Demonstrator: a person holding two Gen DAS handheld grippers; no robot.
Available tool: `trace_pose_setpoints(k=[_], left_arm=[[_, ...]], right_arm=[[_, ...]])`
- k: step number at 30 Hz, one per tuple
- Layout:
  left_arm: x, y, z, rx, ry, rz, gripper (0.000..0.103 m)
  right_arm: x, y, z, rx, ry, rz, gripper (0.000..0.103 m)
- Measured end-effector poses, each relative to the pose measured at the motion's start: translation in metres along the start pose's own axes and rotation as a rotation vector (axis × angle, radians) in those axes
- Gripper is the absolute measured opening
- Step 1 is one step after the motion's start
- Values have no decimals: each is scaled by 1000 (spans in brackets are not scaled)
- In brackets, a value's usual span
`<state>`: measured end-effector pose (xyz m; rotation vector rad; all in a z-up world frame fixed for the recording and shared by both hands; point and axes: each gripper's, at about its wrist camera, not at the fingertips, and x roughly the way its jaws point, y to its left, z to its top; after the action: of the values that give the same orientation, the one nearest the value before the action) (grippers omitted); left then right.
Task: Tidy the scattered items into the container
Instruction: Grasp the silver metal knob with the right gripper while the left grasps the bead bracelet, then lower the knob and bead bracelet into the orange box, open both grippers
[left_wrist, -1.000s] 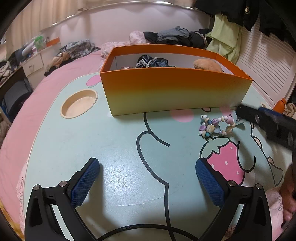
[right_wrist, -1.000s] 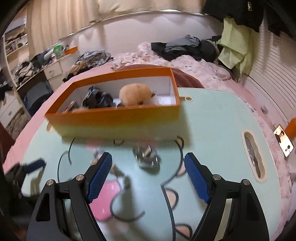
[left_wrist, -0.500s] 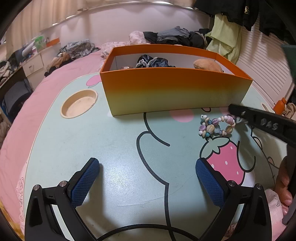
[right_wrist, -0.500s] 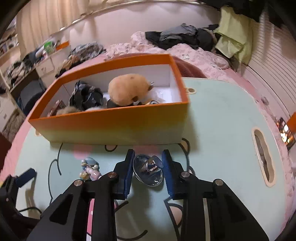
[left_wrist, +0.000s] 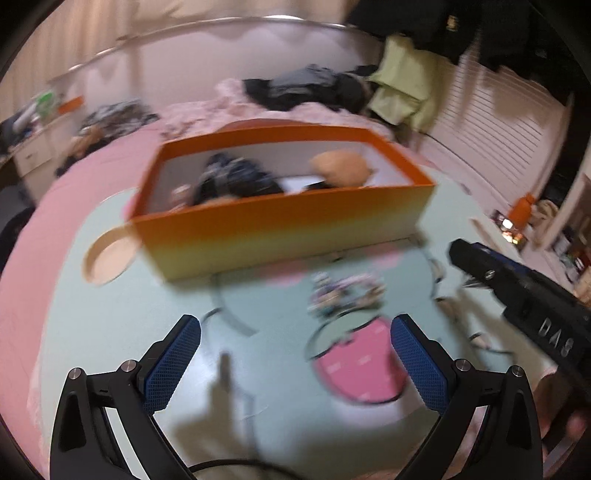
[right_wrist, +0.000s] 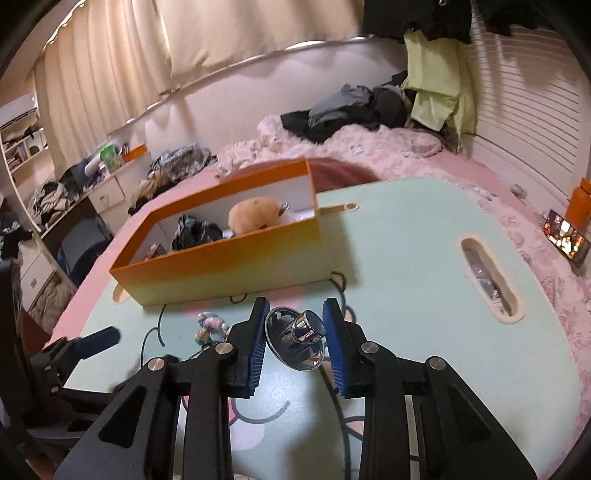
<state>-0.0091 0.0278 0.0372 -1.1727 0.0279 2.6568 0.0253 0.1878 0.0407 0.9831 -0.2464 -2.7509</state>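
Note:
My right gripper (right_wrist: 297, 341) is shut on a shiny metal sink stopper (right_wrist: 297, 341) and holds it tilted above the mint table (right_wrist: 406, 266). The orange box (right_wrist: 236, 266) stands beyond it, with a tan plush toy (right_wrist: 255, 219) and dark cloth (right_wrist: 195, 234) inside. A beaded bracelet (right_wrist: 210, 328) lies on the table left of the stopper. In the blurred left wrist view my left gripper (left_wrist: 291, 365) is open and empty above the table, with the bracelet (left_wrist: 343, 291) ahead and the box (left_wrist: 288, 225) behind it. The right gripper's arm (left_wrist: 517, 291) enters from the right.
A round cup recess (left_wrist: 110, 258) sits left of the box. A slot recess (right_wrist: 487, 280) with small items is at the table's right. A phone (right_wrist: 565, 236) and an orange bottle (right_wrist: 580, 199) lie on the pink bedding to the right. Clothes are piled behind.
My right gripper closed on the sink stopper and lifted it off the table. My left gripper rose and swung, so the box and bracelet shifted in its blurred view.

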Motion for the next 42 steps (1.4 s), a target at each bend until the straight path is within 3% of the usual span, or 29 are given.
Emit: trace_pose_setpoints(k=[3, 6, 8, 10, 12, 18, 24, 32, 38, 42], left_arm=[[11, -17, 12, 60, 7, -5, 103], [24, -28, 19, 105, 26, 50, 100], [32, -31, 20, 116, 42, 70, 86], [38, -29, 19, 104, 68, 51, 46], [41, -24, 16, 91, 84, 53, 30], [18, -2, 9, 6, 11, -15, 9], [-12, 18, 1, -74, -42, -105, 9], [-44, 52, -2, -183, -103, -154, 9], [-40, 59, -12, -206, -82, -159, 9], [-37, 53, -23, -212, -68, -166, 9]], right_arm=[[-4, -5, 4, 26, -20, -6, 31], [-6, -13, 6, 60, -15, 3, 31], [-7, -20, 7, 77, -11, 12, 31], [-7, -23, 8, 85, -11, 9, 31], [-7, -24, 9, 93, -13, 9, 31], [-10, -16, 10, 62, -22, 12, 31], [-10, -2, 3, 22, -14, 29, 31], [-8, 0, 1, 20, -2, 36, 31], [-4, 4, -3, -7, 11, 43, 31], [0, 19, -13, -53, 72, 101, 31]])
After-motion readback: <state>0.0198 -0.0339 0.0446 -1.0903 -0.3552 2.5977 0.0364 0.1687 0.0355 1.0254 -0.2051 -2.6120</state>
